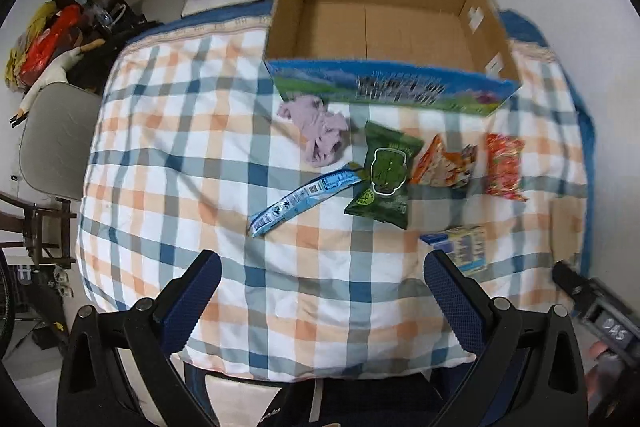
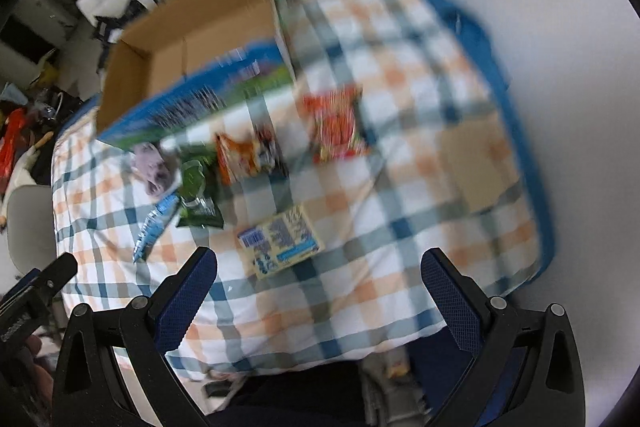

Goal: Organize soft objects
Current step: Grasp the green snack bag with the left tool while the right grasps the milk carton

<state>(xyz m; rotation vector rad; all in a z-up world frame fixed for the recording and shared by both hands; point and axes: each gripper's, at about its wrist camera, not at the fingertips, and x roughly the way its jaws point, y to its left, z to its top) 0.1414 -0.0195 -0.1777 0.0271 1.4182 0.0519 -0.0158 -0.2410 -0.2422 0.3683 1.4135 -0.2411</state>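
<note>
Cloth [image 1: 318,129], the crumpled lilac one, lay limp just before the box [image 1: 384,27] beside your snack packets (light, crinkly, likely slippery), while your left gripper [image 1: 322,291] and right gripper [image 2: 318,291] hung spread and empty, so you were best pinching a raised fold.

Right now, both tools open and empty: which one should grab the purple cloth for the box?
Left, probably. The left tool looks almost straight at the purple cloth lying just before the cardboard box. From the right tool the cloth sits far left, behind the yellow-blue pack.
</note>
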